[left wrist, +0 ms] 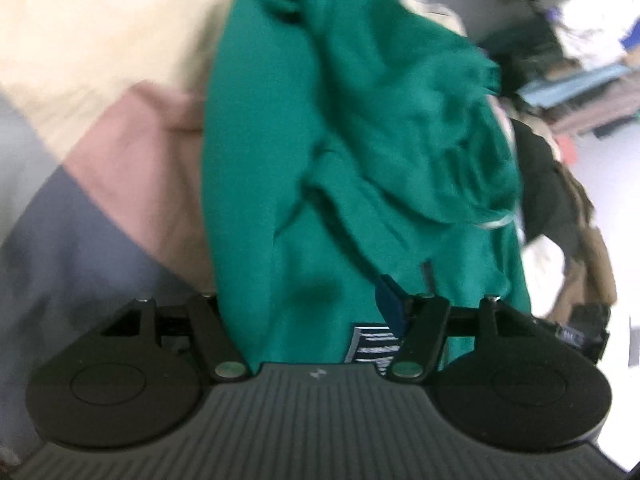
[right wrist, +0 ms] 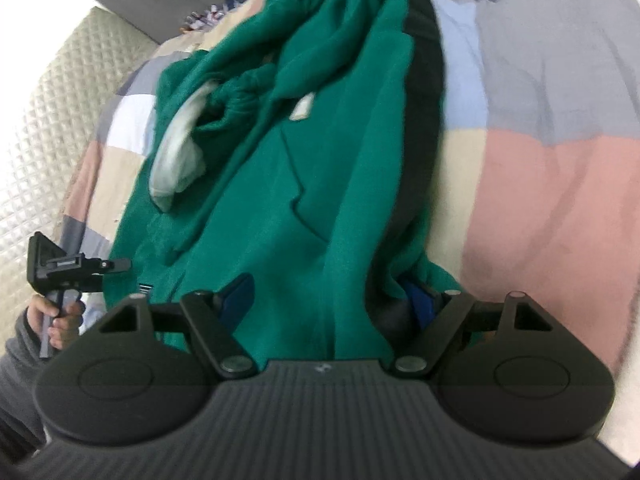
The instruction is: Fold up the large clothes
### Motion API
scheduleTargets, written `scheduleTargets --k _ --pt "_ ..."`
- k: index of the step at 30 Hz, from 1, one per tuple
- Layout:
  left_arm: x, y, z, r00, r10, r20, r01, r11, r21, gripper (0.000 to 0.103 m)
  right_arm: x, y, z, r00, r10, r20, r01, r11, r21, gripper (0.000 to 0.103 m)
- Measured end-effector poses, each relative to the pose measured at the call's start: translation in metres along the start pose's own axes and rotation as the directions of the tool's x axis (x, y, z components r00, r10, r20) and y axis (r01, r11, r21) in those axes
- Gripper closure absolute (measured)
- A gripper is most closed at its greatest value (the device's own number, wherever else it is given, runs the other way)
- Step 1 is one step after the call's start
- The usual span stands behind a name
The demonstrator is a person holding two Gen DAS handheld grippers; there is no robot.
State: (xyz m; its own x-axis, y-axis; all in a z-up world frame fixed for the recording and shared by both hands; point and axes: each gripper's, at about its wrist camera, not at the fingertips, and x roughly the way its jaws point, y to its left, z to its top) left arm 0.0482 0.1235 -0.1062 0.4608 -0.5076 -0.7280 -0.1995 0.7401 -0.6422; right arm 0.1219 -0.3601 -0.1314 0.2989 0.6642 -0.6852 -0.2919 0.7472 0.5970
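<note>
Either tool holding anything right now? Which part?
Both tools hold the green garment by its near edge: left tool and right tool each have cloth bunched between the fingers. Exact part unclear.

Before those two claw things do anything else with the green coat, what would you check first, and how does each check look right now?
1. Right gripper has green garment between its jaws: ok, cloth fills the gap.
2. Left gripper has cloth between its jaws: ok, though whether it is pinched tight: cannot tell.
3. Garment spread flat: not ok, bunched and creased.
4. White lining tucked in: not ok, it shows.
5. Patchwork bedcover under the garment: ok.
6. Person's left hand clear of the cloth: ok.
</note>
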Motion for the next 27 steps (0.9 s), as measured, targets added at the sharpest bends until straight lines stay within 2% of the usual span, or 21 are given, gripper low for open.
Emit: scheduleTargets --k 3,7,8,9,10,11,12,14,17,20,23,27 --pt "0.004 0.003 0.000 1.000 0.016 -0.010 -0.016 1.000 0.004 0.035 -0.004 0.001 0.000 0.998 0.055 0.023 -0.054 0.998 -0.015 0.021" --pt "0.022 -0.002 -0.002 0.996 0.080 -0.027 -0.079 0.996 0.037 0.035 0.008 -0.006 -0.002 0.999 0.032 -0.004 -0.032 0.999 0.011 0.025" --pt "0.025 -0.004 -0.005 0.996 0.090 -0.026 -0.089 0.995 0.046 0.035 0.010 -0.005 -0.002 1.000 0.014 -0.008 -0.014 1.000 0.004 0.031" --pt "0.027 -0.006 -0.004 0.995 0.100 -0.022 -0.099 0.994 0.054 0.035 0.011 0.000 -0.001 1.000 -0.020 -0.009 0.020 1.000 -0.016 0.043" --pt "0.025 -0.009 -0.004 0.994 0.112 -0.014 -0.111 0.992 0.060 0.040 0.011 0.006 0.000 0.998 -0.070 -0.005 0.069 0.996 -0.051 0.052" --pt "0.025 -0.010 -0.004 0.992 0.123 -0.010 -0.122 0.991 0.063 0.058 0.009 0.011 0.000 0.994 -0.105 -0.001 0.105 0.992 -0.070 0.076" --pt "0.024 -0.010 -0.003 0.992 0.130 -0.004 -0.129 0.990 0.058 0.066 0.005 0.012 0.002 0.992 -0.127 0.011 0.127 0.989 -0.073 0.083" --pt "0.013 -0.008 -0.001 0.995 0.102 0.001 -0.102 0.994 0.030 0.084 -0.009 0.018 0.003 0.989 -0.127 0.074 0.132 0.989 -0.063 0.088" --pt "-0.010 -0.017 -0.003 0.997 0.052 0.058 -0.054 0.998 0.041 0.089 -0.032 0.035 0.003 0.984 -0.112 0.140 0.122 0.990 -0.065 0.093" --pt "-0.035 -0.028 -0.004 0.993 0.000 0.114 -0.005 0.999 0.042 0.090 -0.062 0.055 0.001 0.973 -0.058 0.224 0.078 0.993 -0.084 0.094" --pt "-0.068 -0.033 -0.003 0.986 -0.047 0.162 0.044 0.999 0.025 0.092 -0.094 0.068 -0.001 0.953 0.001 0.303 0.028 0.995 -0.092 0.094" --pt "-0.112 -0.040 -0.007 0.971 -0.104 0.215 0.103 0.995 0.016 0.094 -0.118 0.085 -0.008 0.930 0.053 0.363 -0.015 0.994 -0.108 0.095"
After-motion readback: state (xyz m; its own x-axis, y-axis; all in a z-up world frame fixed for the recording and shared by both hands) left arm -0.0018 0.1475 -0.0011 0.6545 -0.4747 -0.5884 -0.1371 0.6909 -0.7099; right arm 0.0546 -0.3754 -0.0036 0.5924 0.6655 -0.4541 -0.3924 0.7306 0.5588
